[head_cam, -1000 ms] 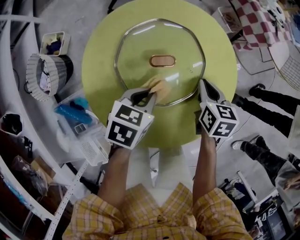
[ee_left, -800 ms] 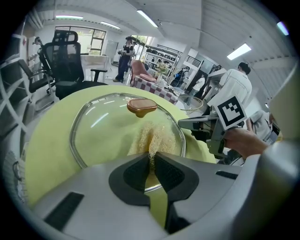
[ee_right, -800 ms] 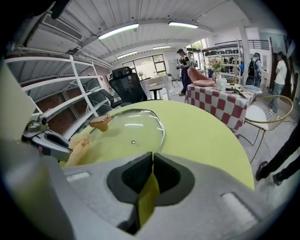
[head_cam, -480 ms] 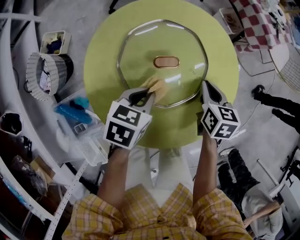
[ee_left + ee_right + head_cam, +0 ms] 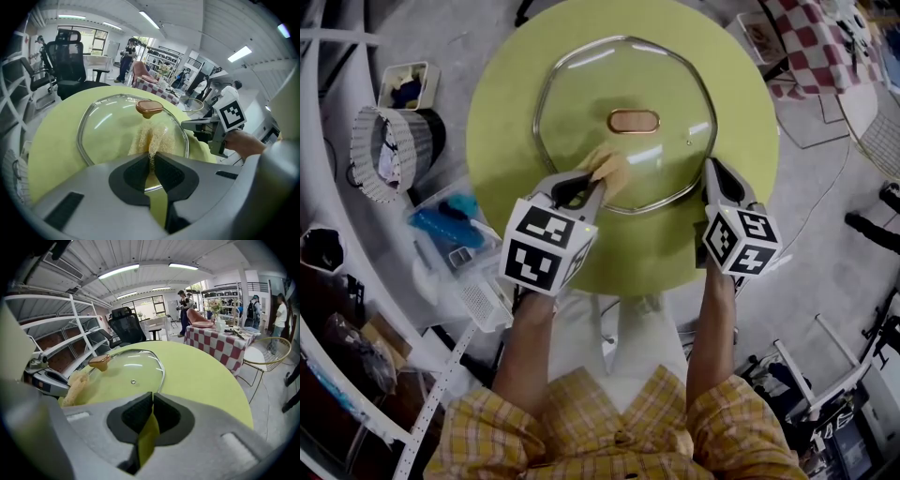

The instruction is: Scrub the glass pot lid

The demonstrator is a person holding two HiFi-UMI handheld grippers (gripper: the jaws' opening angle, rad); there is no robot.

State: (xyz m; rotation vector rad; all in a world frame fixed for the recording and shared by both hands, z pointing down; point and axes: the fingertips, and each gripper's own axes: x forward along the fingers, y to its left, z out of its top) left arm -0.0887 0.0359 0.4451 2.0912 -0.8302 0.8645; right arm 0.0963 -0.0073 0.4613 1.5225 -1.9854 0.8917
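Head view: glass lid (image 5: 581, 89) flat on round green table (image 5: 502, 122), knob (image 5: 633, 121) at centre. Your left gripper (image 5: 592, 183) at lid's near edge, tan scrub pad (image 5: 607, 167) on glass. Your right gripper (image 5: 711, 169) at lid's right rim. Left of lid, on floor: woven basket (image 5: 380, 155), contents unclear; clear bin (image 5: 450, 234) holding blue items (image 5: 441, 223).
Left gripper view: jaws clamped on pad.
Right gripper view: jaws pressed together, nothing between.

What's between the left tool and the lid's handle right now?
Only the yellow scrub pad, pinched in the left tool, lying on the glass lid short of the handle; left gripper view.
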